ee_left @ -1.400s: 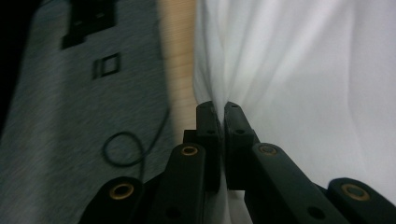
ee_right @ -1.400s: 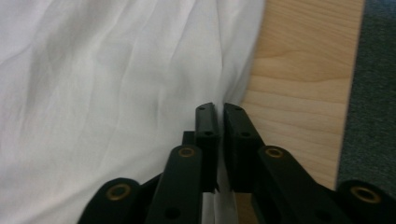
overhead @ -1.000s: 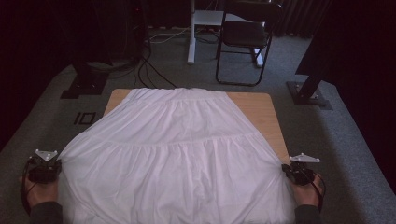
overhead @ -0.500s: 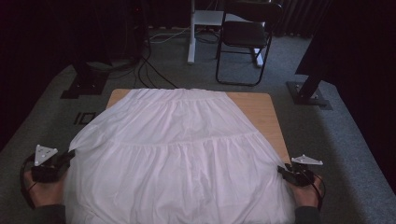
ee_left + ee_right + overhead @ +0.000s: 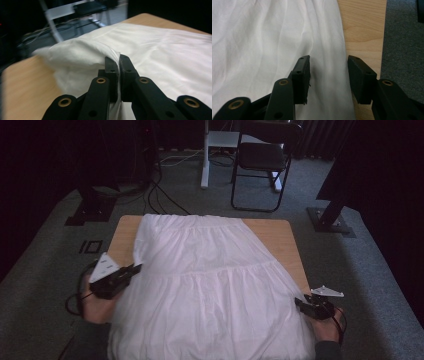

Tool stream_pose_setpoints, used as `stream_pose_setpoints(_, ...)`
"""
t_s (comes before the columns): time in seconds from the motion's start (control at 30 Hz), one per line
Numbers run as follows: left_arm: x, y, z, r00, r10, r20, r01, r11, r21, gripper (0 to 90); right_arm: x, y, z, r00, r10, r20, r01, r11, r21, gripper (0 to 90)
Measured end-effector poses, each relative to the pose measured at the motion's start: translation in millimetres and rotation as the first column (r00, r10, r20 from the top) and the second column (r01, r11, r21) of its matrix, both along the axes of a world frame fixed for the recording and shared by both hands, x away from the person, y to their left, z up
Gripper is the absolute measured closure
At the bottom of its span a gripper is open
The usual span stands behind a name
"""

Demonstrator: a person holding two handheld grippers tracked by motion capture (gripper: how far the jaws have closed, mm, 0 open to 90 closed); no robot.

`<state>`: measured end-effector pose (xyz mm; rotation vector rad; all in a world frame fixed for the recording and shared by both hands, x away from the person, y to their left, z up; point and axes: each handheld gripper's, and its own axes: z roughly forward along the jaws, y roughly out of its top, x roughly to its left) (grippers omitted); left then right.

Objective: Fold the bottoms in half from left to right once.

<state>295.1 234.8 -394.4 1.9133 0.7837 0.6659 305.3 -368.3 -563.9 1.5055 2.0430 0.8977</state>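
White skirt (image 5: 215, 290) spread over the wooden worktop (image 5: 280, 240), my left gripper (image 5: 119, 65) clamped on its lifted left hem, my right gripper (image 5: 328, 75) just opened, jaws apart over the right hem near the worktop's right edge

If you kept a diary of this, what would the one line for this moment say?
left tongs: shut on white skirt, edge lifted inward | right tongs: just opening, skirt edge lying loose between jaws | table: wooden

Bare table (image 5: 276, 236) strips are lying free far right and left; the white skirt (image 5: 210, 285) is blocking the middle.
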Motion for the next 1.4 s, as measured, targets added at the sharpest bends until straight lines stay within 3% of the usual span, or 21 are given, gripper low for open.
stream_pose_setpoints(0.1, 14.1, -37.0, -1.2, 0.9943, -0.106, -0.014, 0.106, 0.9943, -0.008, 87.3, -0.1, 0.1, -0.3, 1.0, 0.001, 0.003, -0.001, 1.0, 0.001, 53.1)
stream_pose_setpoints(0.2, 25.7, -73.5, -10.4, 0.9797, -0.196, -0.043, 0.194, 0.9802, -0.039, 87.4, -0.2, 0.1, -0.6, 1.0, 0.001, 0.006, -0.001, 1.0, 0.003, 53.1)
stream_pose_setpoints(0.37, 26.1, -126.5, -21.4, 0.9446, -0.325, -0.045, 0.319, 0.9423, -0.1, 87.4, -0.1, 0.3, -0.8, 1.0, 0.002, 0.009, -0.002, 1.0, 0.001, 53.2)
stream_pose_setpoints(0.43, 26.2, -139.1, -23.5, 0.9264, -0.373, -0.05, 0.363, 0.921, -0.14, 87.4, -0.1, 0.6, -0.7, 1.0, 0.0, 0.008, 0.0, 1.0, 0.0, 53.1)
stream_pose_setpoints(0.63, 27.8, -172.4, -37.2, 0.909, -0.404, -0.104, 0.394, 0.9133, -0.104, 87.4, 1.0, 2.7, -0.2, 1.0, -0.003, 0.004, 0.003, 1.0, -0.003, 53.2)
stream_pose_setpoints(0.77, 29.2, -196.8, -55.6, 0.8873, -0.428, -0.171, 0.427, 0.9032, -0.048, 87.4, 2.5, 4.5, 1.1, 1.0, -0.003, -0.008, 0.003, 1.0, -0.009, 51.8)
stream_pose_setpoints(0.9, 39.0, -218.8, -85.4, 0.8581, -0.437, -0.27, 0.444, 0.8953, -0.036, 87.0, 4.6, 12.0, 5.9, 0.9994, -0.026, -0.024, 0.024, 0.9981, -0.057, 41.0)
stream_pose_setpoints(0.97, 44.4, -223.0, -95.0, 0.8465, -0.438, -0.303, 0.45, 0.8923, -0.031, 78.1, 3.7, 19.7, 13.2, 0.9994, -0.035, -0.001, 0.035, 0.9961, -0.081, 36.5)
stream_pose_setpoints(1.0, 44.4, -223.0, -95.0, 0.8465, -0.438, -0.303, 0.45, 0.8923, -0.031, 69.3, 3.7, 19.7, 13.2, 0.9994, -0.035, -0.001, 0.035, 0.9961, -0.081, 36.5)
stream_pose_setpoints(1.03, 43.1, -219.8, -92.4, 0.8573, -0.428, -0.286, 0.438, 0.8985, -0.033, 63.6, 1.8, 28.6, 24.9, 0.9989, -0.031, 0.036, 0.033, 0.9962, -0.08, 33.5)
stream_pose_setpoints(1.07, 43.1, -219.8, -92.4, 0.8573, -0.428, -0.286, 0.438, 0.8985, -0.033, 59.0, 0.5, 33.5, 31.8, 0.9982, -0.016, 0.058, 0.021, 0.9966, -0.08, 33.6)
stream_pose_setpoints(1.1, 38.3, -208.1, -80.3, 0.8752, -0.421, -0.239, 0.422, 0.9054, -0.049, 55.1, -0.7, 39.3, 38.9, 0.9972, 0.001, 0.074, 0.005, 0.9972, -0.075, 33.6)
stream_pose_setpoints(1.13, 38.3, -208.1, -80.3, 0.8752, -0.421, -0.239, 0.422, 0.9054, -0.049, 51.7, -0.7, 39.3, 38.9, 0.9972, 0.001, 0.074, 0.005, 0.9972, -0.075, 33.6)
stream_pose_setpoints(1.17, 34.1, -188.9, -67.0, 0.8999, -0.392, -0.191, 0.391, 0.9192, -0.043, 50.1, -2.0, 52.6, 52.4, 0.9928, 0.055, 0.106, -0.049, 0.9972, -0.057, 34.8)
stream_pose_setpoints(1.2, 34.1, -188.9, -67.0, 0.8999, -0.392, -0.191, 0.391, 0.9192, -0.043, 48.9, -2.0, 52.6, 52.4, 0.9928, 0.055, 0.106, -0.049, 0.9972, -0.057, 34.8)
stream_pose_setpoints(1.23, 30.0, -166.3, -56.7, 0.9359, -0.322, -0.143, 0.326, 0.9453, 0.006, 48.4, -1.8, 69.1, 64.6, 0.9841, 0.121, 0.13, -0.117, 0.9924, -0.037, 38.6)
stream_pose_setpoints(1.27, 30.0, -166.3, -56.7, 0.9359, -0.322, -0.143, 0.326, 0.9453, 0.006, 48.1, -1.8, 69.1, 64.6, 0.9841, 0.121, 0.13, -0.117, 0.9924, -0.037, 38.6)
stream_pose_setpoints(1.3, 27.8, -141.1, -50.1, 0.9615, -0.248, -0.119, 0.254, 0.9662, 0.043, 48.1, 0.6, 88.5, 73.5, 0.97, 0.198, 0.142, -0.197, 0.9802, -0.018, 42.6)
stream_pose_setpoints(1.33, 27.8, -141.1, -50.1, 0.9615, -0.248, -0.119, 0.254, 0.9662, 0.043, 48.1, 2.8, 98.9, 76.4, 0.9616, 0.232, 0.146, -0.232, 0.9725, -0.017, 44.6)
stream_pose_setpoints(1.37, 27.1, -115.2, -47.3, 0.9774, -0.181, -0.108, 0.187, 0.9811, 0.048, 48.1, 5.4, 109.8, 78.2, 0.9545, 0.262, 0.142, -0.263, 0.9647, -0.011, 47.9)
stream_pose_setpoints(1.4, 27.1, -115.2, -47.3, 0.9774, -0.181, -0.108, 0.187, 0.9811, 0.048, 48.1, 8.4, 120.4, 79.1, 0.9467, 0.29, 0.14, -0.292, 0.9564, -0.004, 50.1)
